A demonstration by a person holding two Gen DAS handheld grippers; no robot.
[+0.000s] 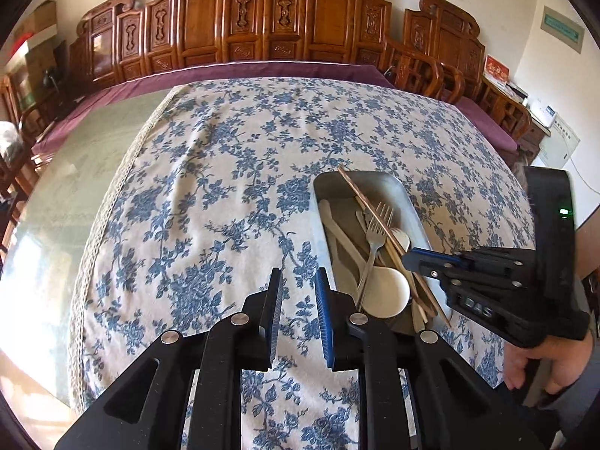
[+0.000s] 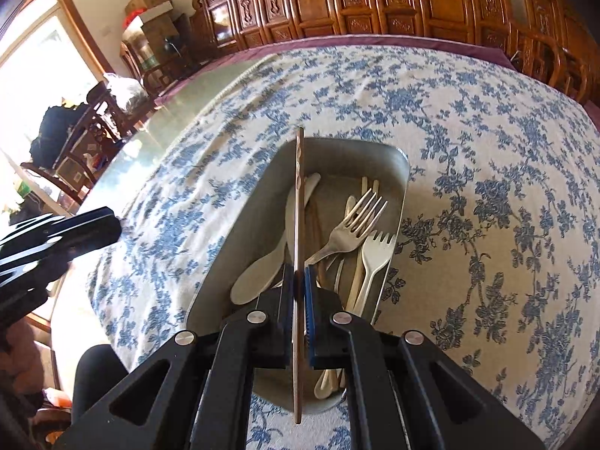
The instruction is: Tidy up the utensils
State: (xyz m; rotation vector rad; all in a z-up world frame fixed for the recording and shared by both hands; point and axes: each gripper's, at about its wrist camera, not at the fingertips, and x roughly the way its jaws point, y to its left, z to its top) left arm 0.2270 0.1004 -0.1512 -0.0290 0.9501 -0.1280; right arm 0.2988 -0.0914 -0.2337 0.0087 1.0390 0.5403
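Holding one brown chopstick between its clenched pads, my right hand-held gripper hangs over the metal tray, which rests on the blue-flowered cloth covering the surface. The stick runs straight forward along the fingers, its far tip just past the tray's far rim and its near end sticking out behind the pads; I judge this mid-shaft grip keeps it balanced and lined up with the tray's long axis, so it can go in lengthwise beside the rest. Already in the tray lie a metal fork, a pale plastic fork, a pale spoon and further pale handles, all pointing roughly the same way. My left hand-held gripper is released: its pads stand apart with nothing between them, hovering over bare cloth just left of the tray, clear of the right one's path. The person's hand shows at the lower right of the left view, around the right tool's grip. Sorting looks nearly done; this stick is not yet set down.
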